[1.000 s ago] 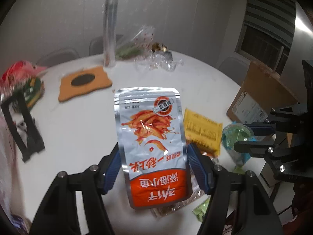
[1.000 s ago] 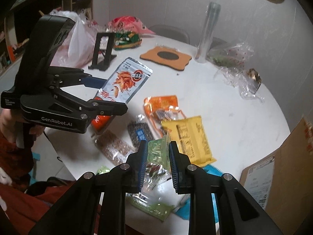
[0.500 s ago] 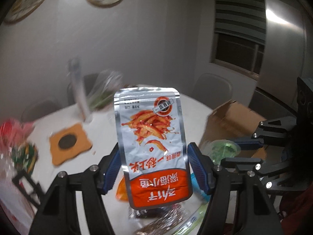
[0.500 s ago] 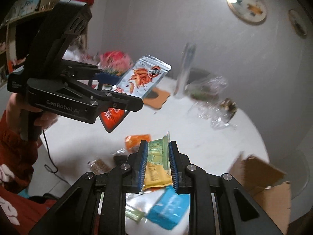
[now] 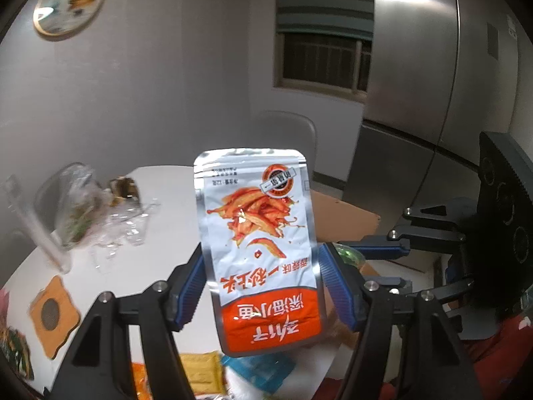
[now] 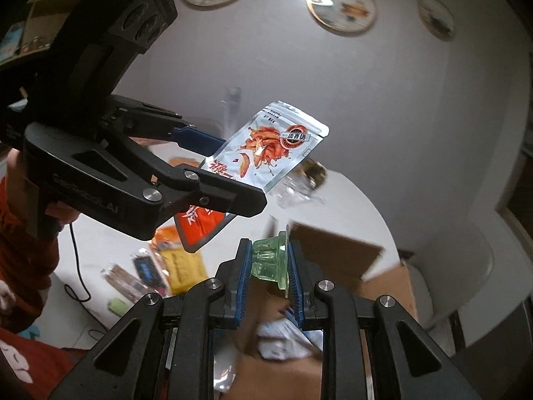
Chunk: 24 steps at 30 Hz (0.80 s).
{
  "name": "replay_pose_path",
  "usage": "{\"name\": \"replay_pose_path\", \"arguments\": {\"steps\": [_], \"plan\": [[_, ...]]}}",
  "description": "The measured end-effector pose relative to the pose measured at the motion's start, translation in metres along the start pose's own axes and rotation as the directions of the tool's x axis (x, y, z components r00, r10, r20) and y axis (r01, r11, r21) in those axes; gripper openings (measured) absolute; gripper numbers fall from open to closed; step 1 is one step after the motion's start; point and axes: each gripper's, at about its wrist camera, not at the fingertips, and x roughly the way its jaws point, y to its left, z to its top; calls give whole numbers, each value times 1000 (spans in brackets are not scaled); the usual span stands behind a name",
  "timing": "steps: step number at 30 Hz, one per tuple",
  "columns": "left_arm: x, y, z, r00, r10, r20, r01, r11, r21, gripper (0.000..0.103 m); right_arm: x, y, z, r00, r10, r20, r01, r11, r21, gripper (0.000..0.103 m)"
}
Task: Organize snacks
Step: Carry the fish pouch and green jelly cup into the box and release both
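above the cardboard box (image 6: pixel 336 260), both grippers hang in the air with a snack apiece. the left gripper (image 5: pixel 261 286) has its blue fingers (image 5: pixel 336 286) pressed on the sides of a silver and orange fish-snack pouch (image 5: pixel 256 233), held upright over the near edge of the box. the right gripper (image 6: pixel 269 266) has its fingers clamped on a green jelly cup (image 6: pixel 271 260), right over the open flaps of the box. inside the box something white and papery already lies (too blurred to name), so i judge the packing has begun but is far from over. beside the box, on the white worktop (image 6: pixel 333 206), several snacks wait: a yellow packet (image 6: pixel 185 270), an orange packet (image 6: pixel 166 233), a dark packet (image 6: pixel 146 266) and a brown strip pack (image 6: pixel 121 278). farther from the box sit crumpled clear plastic bags (image 5: pixel 76 206) and an orange coaster (image 5: pixel 53 315), which look like no part of the job. what is left, as i read it: drop these two into the box, then fetch the rest.
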Motion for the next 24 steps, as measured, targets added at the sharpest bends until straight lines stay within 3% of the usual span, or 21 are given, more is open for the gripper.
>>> {"name": "replay_pose_path", "arguments": {"steps": [6,11,18,24], "plan": [[43,-25,13,996,-52,-77,55,998,30,63,7,-39,-22,998,-30,-55,33,997,64,17],[81,-32,13,981,-77,-176,85,996,37,63,19,-62,-36,994,-29,-107,39,995,97,17],[116,-38,5,961,-55,-270,71,996,47,63,44,-80,-51,980,52,-193,-25,990,138,17],[126,-37,5,951,-40,-306,60,997,58,63,61,-74,-52,972,54,-230,-27,992,122,17]]}}
